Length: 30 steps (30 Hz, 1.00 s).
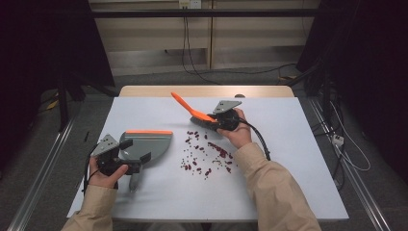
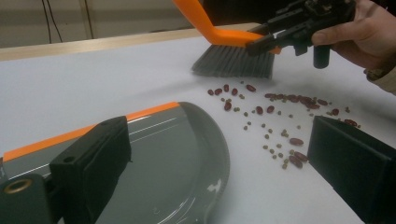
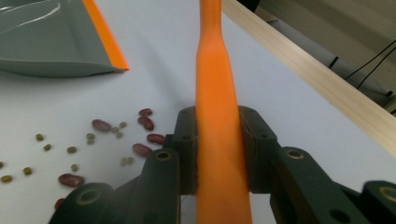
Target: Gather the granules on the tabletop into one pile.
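My orange-handled brush (image 1: 195, 111) tilts over scattered beans (image 1: 208, 156); my grey dustpan (image 1: 146, 143) lies flat beside them.

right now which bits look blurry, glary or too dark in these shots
High view: even light on the table, dark sides. Left gripper view: near jaws soft, white glare streaks on the dustpan, beans fairly sharp. Right gripper view: the brush handle up close is blurred, beans sharper.

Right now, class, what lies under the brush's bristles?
Red and green beans lie scattered just before the brush, on the white table. Anything directly beneath the bristles is hidden.
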Each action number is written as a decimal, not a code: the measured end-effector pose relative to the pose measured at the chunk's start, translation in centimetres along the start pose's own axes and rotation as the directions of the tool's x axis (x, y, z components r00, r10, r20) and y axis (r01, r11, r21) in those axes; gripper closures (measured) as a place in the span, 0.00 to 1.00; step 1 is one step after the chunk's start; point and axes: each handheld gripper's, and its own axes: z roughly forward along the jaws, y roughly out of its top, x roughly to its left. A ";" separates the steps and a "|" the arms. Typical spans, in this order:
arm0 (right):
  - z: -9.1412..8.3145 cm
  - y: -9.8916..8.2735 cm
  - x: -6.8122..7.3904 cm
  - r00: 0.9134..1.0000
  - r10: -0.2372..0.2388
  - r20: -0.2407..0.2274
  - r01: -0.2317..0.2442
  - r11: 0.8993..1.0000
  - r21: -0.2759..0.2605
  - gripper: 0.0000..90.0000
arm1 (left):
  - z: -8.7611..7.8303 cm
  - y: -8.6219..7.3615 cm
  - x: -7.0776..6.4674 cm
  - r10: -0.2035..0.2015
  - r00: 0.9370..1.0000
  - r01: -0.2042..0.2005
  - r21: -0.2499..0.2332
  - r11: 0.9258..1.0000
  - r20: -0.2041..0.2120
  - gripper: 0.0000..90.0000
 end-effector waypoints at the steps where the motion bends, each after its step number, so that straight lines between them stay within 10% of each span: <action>1: -0.1 0.0 0.1 1.000 -0.009 -0.010 0.009 1.000 0.007 0.79 | 0.0 0.0 0.0 0.002 1.000 -0.002 0.001 1.000 0.000 0.07; 30: -3.8 -1.1 4.7 0.982 -0.111 -0.151 0.115 0.993 0.021 0.79 | -0.1 0.0 -0.1 0.007 1.000 -0.007 -0.003 1.000 0.006 0.07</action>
